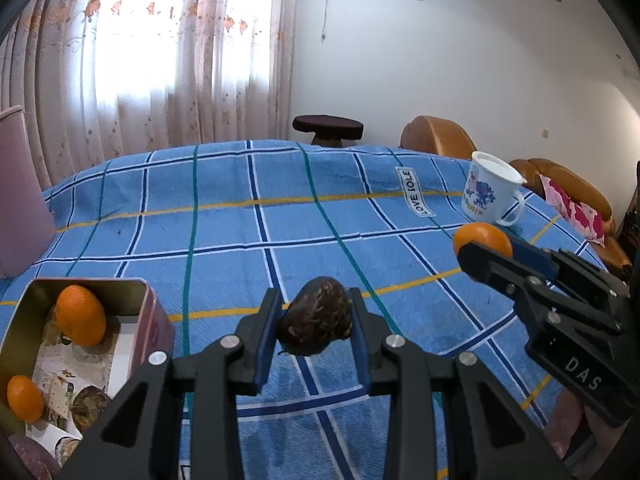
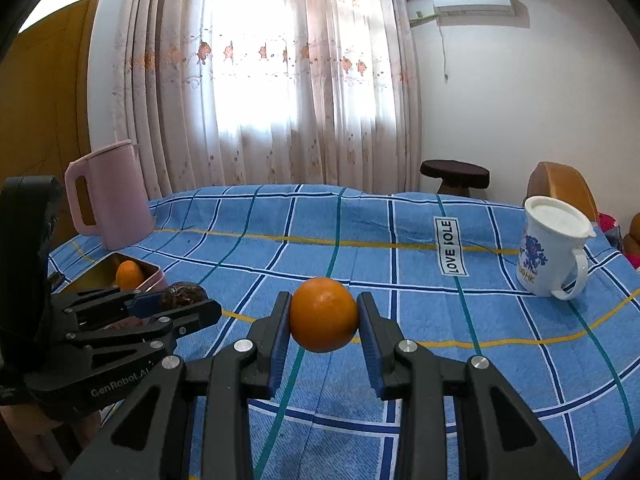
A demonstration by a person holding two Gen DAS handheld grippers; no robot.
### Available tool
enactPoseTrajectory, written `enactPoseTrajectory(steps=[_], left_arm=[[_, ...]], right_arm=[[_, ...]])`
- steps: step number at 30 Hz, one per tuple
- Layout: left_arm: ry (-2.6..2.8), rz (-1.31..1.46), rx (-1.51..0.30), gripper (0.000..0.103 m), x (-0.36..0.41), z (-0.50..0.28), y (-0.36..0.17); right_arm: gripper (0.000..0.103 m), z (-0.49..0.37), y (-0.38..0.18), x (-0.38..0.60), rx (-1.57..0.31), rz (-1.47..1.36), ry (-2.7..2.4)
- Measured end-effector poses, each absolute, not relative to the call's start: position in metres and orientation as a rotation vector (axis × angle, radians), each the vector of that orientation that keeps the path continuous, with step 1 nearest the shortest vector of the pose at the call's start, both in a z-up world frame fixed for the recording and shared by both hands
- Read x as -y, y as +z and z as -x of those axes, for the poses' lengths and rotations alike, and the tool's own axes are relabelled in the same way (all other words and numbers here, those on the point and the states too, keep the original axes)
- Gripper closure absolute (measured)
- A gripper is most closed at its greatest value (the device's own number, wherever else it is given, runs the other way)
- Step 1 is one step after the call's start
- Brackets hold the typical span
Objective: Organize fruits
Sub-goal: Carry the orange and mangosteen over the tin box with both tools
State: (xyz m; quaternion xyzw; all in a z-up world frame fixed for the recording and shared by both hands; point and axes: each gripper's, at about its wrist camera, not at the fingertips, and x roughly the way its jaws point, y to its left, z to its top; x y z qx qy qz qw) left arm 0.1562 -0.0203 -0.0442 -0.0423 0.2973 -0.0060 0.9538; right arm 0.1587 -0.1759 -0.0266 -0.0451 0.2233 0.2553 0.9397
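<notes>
**Both grippers loaded, holding fruit over the table**

Left gripper (image 1: 316, 322): I'm clamping a dark brown fruit (image 1: 316, 322) between the blue pads. Jaws are nearly closed, both pads pressing its sides. The fruit is rough-skinned and blotchy; can't tell what kind. I'm holding it clear above the blue checked cloth (image 1: 240, 216), just right of the tin box (image 1: 150, 316).

Right gripper (image 2: 323, 314): I'm gripping an orange (image 2: 323, 314) the same way, jaws narrow, a pad touching each side, orange sitting at the fingertips. It's hanging over the cloth near the middle of the table.

Tin box is sitting at the table's near left corner, lid off. Inside I'm seeing two oranges: one (image 1: 80, 315) against the far wall, one (image 1: 25, 398) at the near left. Printed paper lining the bottom, plus something round and dark by the near edge; can't make it out.

Other stuff on the cloth: pink jug (image 2: 108, 196) behind the box at the far left, white mug (image 2: 554, 248) with blue print at the right, handle facing me. Both are well apart from the grippers.

From the right-side camera, the left gripper is showing at the left with the brown fruit at its tips, beside the box.
</notes>
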Motion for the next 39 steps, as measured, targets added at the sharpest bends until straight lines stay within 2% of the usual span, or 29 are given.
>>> enactPoseTrajectory(steps=[39], left_arm=[[-0.005,0.043,-0.432,0.069,0.022,-0.108,-0.03]], right_arm=[[0.069,-0.109,-0.017,0.173,-0.305,0.142,0.518]])
